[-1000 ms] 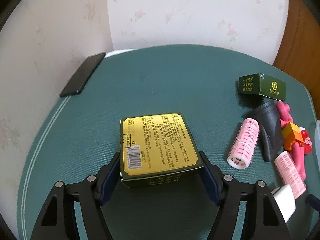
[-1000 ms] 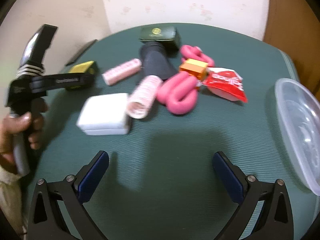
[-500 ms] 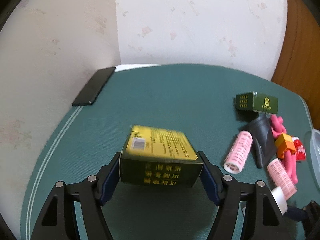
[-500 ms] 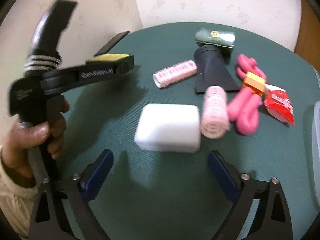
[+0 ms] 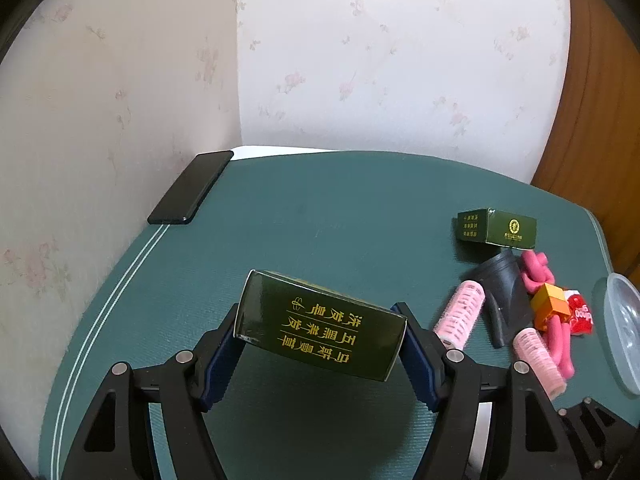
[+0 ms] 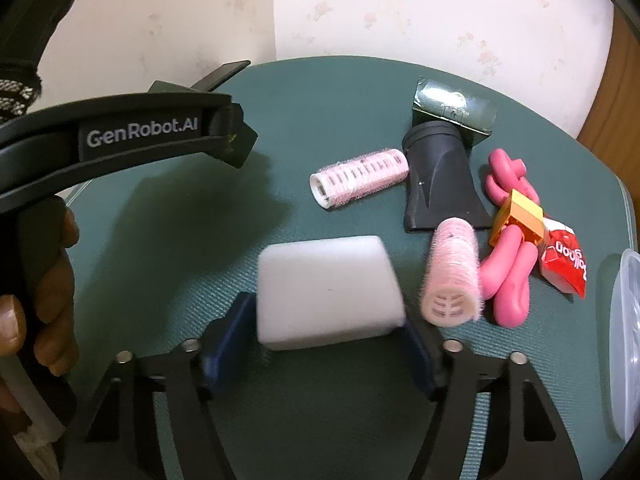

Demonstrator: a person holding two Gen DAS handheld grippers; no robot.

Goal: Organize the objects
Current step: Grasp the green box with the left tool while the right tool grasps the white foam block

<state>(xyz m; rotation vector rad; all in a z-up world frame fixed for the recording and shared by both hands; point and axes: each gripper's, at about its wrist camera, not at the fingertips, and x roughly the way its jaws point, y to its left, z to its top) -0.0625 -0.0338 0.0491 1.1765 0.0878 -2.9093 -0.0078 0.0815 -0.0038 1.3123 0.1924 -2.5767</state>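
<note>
- Left gripper (image 5: pixel 320 334): fingers clamped on both short ends of the dark green box (image 5: pixel 320 326) with gold lettering; box lifted off the tabletop (image 5: pixel 320 208), tilted, shadow underneath, lower centre of the left view.
- Right gripper (image 6: pixel 326 330): fingers closing around the white foam block (image 6: pixel 326 288); block sits between the blue pads (image 6: pixel 230 330) on the tabletop, lower centre of the right view. Block edges blurred, can't tell if pads press on it.
- Just right of the block: pink hair roller (image 6: pixel 454 272), end facing camera, nearly touching the pink bendy rods (image 6: pixel 510 276).
- Orange block (image 6: pixel 520 214) sits on the rods; red packet (image 6: pixel 564 256) beside it, right.
- Second pink roller (image 6: pixel 360 178) lies sideways above the block, next to the black nozzle (image 6: pixel 440 182).
- Small green box (image 6: pixel 454 106) behind the nozzle, touching its round end.
- Clear plastic container (image 6: pixel 626 340) at right edge, apart from the cluster.
- Black phone (image 5: pixel 190 188) at upper left of the tabletop in the left view, against the wall, well apart from everything.
- Nothing between the held green box and the cluster on the right of the left view.
- Person's hand (image 6: pixel 44 292) at left edge of the right view, wrapped round the left gripper's handle; that gripper's arm reaches across the upper left, green box at its tip.
- Both grippers angle down toward the tabletop.
</note>
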